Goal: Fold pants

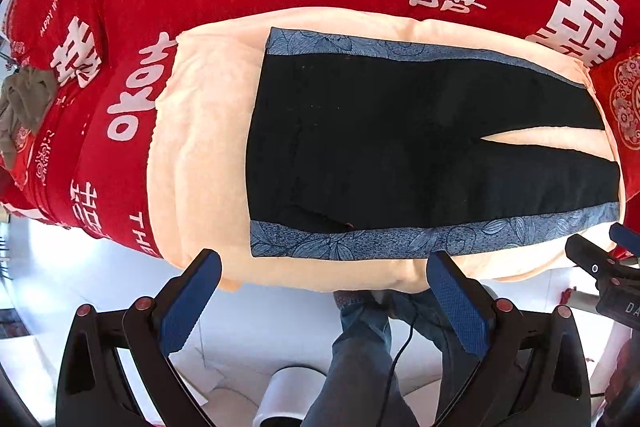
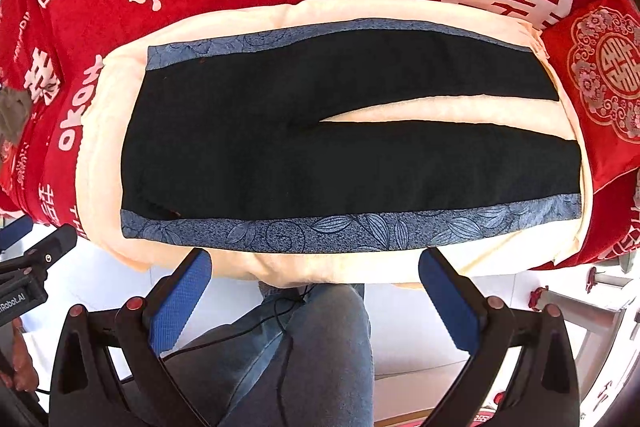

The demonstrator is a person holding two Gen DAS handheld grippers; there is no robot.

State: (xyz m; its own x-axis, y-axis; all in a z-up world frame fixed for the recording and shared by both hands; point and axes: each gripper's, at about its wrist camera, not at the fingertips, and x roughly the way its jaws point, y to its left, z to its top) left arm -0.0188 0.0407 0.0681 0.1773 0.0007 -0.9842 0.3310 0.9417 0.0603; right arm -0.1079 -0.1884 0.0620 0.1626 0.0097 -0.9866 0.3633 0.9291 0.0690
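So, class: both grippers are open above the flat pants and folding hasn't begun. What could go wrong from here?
1. The pants lie on a soft cream quilt; the open left gripper or right gripper might pinch quilt along with cloth.
2. The near patterned stripe runs close to the quilt's front edge, so a tug could drag the pants off.
3. The legs are splayed apart, so a fold may come out uneven.
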